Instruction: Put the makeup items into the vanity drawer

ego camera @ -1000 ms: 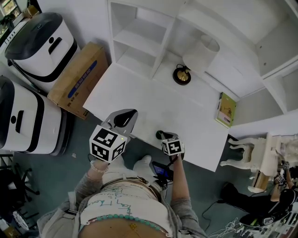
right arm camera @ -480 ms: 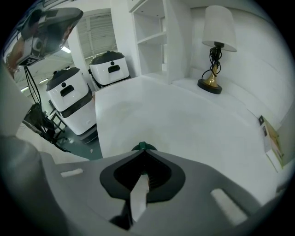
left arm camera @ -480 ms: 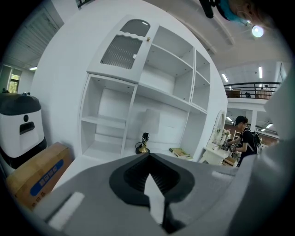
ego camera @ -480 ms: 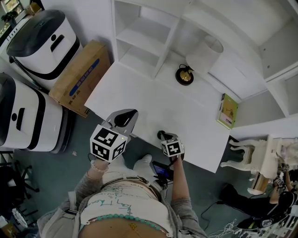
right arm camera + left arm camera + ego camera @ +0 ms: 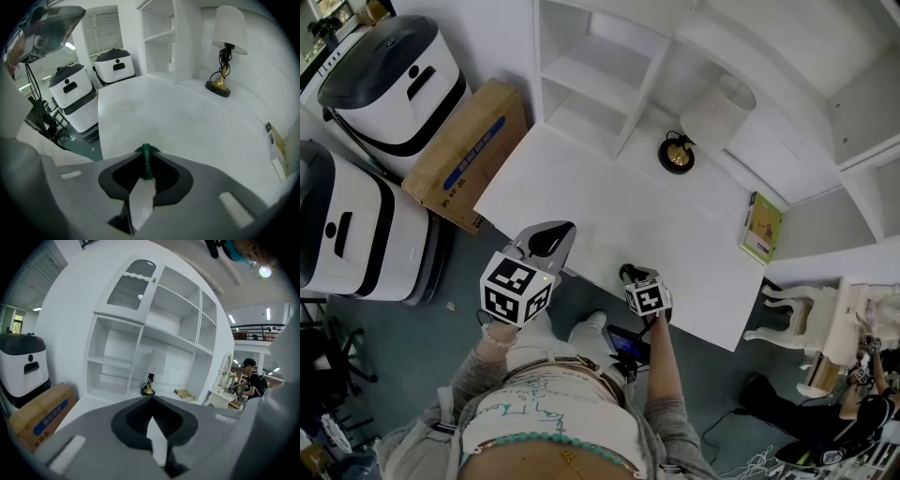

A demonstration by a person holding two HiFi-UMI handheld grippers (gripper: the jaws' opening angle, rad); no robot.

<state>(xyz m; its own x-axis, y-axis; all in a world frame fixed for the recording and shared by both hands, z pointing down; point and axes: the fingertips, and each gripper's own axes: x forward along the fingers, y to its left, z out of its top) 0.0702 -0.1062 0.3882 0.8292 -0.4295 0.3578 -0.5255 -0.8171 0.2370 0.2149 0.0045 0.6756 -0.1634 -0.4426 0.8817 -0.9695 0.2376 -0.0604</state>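
My right gripper (image 5: 146,153) is shut on a slim green makeup item (image 5: 147,163) with white print, seen edge-on between its fingertips. In the head view that gripper (image 5: 631,275) hovers over the near edge of the white vanity top (image 5: 609,211). My left gripper (image 5: 546,238) sits at the same edge further left. In its own view the left gripper (image 5: 151,398) is shut with nothing between the jaws. No drawer shows in any view.
A small black and gold lamp (image 5: 677,155) with a white shade stands at the back of the vanity, and a green book (image 5: 758,227) lies at its right. Open white shelves (image 5: 581,80) rise behind. A cardboard box (image 5: 464,155) and two white machines (image 5: 389,70) stand to the left.
The head camera has drifted a little, so the vanity sits slightly further right in the picture. Both grippers stay where they were, and the right one keeps its hold.
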